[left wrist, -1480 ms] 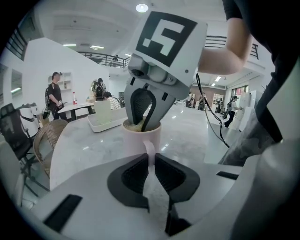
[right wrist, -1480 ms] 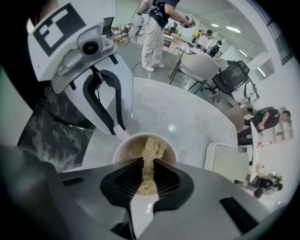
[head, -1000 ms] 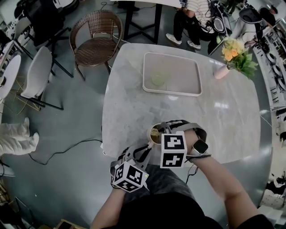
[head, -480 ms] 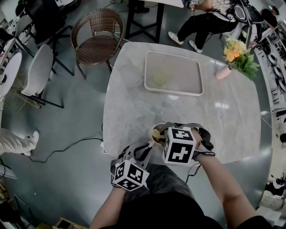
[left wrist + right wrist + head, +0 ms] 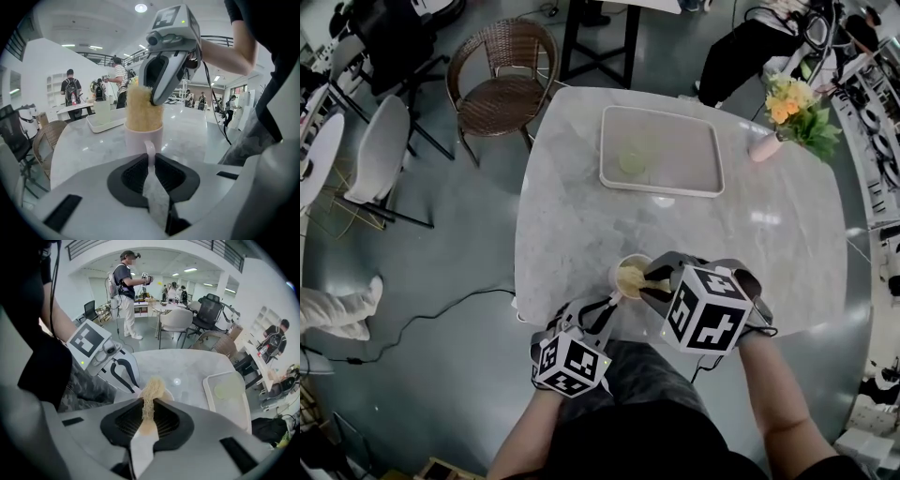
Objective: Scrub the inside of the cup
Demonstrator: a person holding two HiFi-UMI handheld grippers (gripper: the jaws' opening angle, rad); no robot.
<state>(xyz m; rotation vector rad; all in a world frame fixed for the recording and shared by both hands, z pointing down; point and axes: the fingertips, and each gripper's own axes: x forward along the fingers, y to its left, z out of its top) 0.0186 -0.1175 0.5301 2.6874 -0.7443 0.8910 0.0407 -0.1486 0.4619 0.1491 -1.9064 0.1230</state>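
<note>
Pinching the thin handle of the pale pink ceramic cup, the left gripper has its jaws pressed close on it. The right gripper clamps a tan fibrous scrubbing sponge stuffed into the cup's mouth. The cup stands at the grey marble table's six o'clock edge, with a cream rectangular tray towards twelve o'clock.

Left hand-held gripper at 7 o'clock, jaws pinched on cup handle; right hand-held gripper at 5 o'clock, clamping scrubber.
</note>
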